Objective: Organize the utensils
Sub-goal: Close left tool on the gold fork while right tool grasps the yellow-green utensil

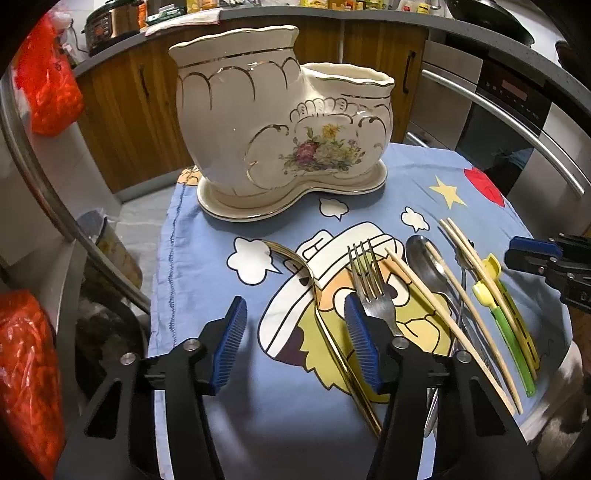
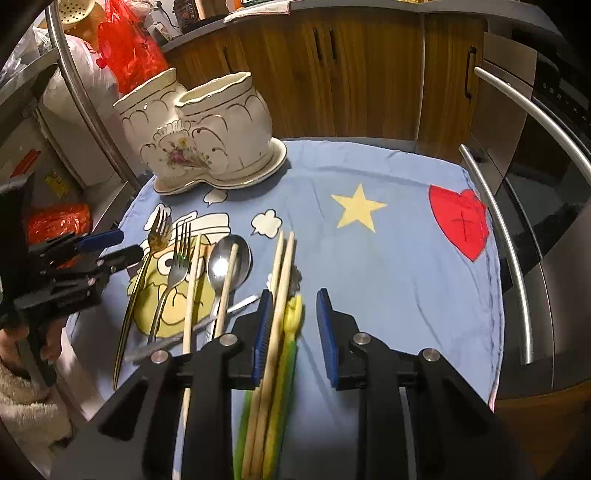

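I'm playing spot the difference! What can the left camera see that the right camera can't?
Only the left wrist view shows the pressure cooker on the counter. Only the right wrist view shows the gold colander. Both show the ceramic utensil holder, gold fork, silver fork, spoon, chopsticks and red heart.

Dim warm indoor light – glare on the spoon [image 2: 228, 266], blurred foreground chopsticks [image 2: 271, 354], heavy fisheye edges.

A blue cartoon tablecloth [image 1: 207, 258] covers the table, with wooden cabinets [image 2: 369, 74] and red plastic bags [image 1: 48, 88] behind.
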Action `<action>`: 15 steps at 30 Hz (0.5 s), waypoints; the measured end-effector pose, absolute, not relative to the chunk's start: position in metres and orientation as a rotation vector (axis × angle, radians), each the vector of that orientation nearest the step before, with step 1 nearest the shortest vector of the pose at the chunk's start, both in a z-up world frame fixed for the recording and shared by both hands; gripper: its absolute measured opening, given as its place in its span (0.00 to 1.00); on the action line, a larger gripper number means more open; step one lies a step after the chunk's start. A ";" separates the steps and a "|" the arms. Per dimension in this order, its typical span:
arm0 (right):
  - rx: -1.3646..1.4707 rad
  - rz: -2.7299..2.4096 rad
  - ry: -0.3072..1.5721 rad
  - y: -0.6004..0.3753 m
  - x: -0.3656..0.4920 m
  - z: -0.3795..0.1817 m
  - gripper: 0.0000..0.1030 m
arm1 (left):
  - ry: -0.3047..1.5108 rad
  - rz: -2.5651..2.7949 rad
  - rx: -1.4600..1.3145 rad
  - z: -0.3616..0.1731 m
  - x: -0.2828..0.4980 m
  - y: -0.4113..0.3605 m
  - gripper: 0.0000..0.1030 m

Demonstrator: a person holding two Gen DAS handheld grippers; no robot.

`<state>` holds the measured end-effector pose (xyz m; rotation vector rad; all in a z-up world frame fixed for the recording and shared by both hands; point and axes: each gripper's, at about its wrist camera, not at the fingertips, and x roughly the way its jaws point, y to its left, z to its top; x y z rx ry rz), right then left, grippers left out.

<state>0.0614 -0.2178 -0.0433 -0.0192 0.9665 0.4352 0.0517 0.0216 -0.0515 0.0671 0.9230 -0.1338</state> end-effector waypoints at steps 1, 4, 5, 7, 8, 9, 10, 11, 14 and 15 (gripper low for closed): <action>-0.022 0.440 0.973 -0.218 0.060 -0.044 0.24 | 0.924 -0.138 0.068 -0.052 0.052 0.021 0.53; -0.031 0.441 0.983 -0.217 0.061 -0.047 0.24 | 0.930 -0.158 0.071 -0.053 0.054 0.019 0.50; -0.035 0.438 0.985 -0.217 0.062 -0.048 0.24 | 0.933 -0.163 0.071 -0.054 0.055 0.018 0.48; -0.032 0.440 0.995 -0.215 0.066 -0.051 0.24 | 0.942 -0.171 0.074 -0.055 0.059 0.015 0.47; -0.027 0.446 1.000 -0.213 0.068 -0.053 0.24 | 0.945 -0.175 0.075 -0.056 0.060 0.014 0.47; -0.018 0.450 1.008 -0.213 0.070 -0.055 0.24 | 0.949 -0.180 0.076 -0.056 0.061 0.014 0.47; -0.010 0.452 1.014 -0.213 0.071 -0.056 0.24 | 0.956 -0.185 0.077 -0.058 0.064 0.013 0.47; 0.002 0.456 1.023 -0.213 0.073 -0.058 0.24 | 0.960 -0.188 0.076 -0.058 0.065 0.013 0.47; 0.035 0.464 1.045 -0.214 0.077 -0.064 0.17 | 0.982 -0.189 0.058 -0.063 0.071 0.014 0.46; 0.055 0.470 1.055 -0.215 0.078 -0.065 0.15 | 0.987 -0.193 0.049 -0.064 0.072 0.015 0.45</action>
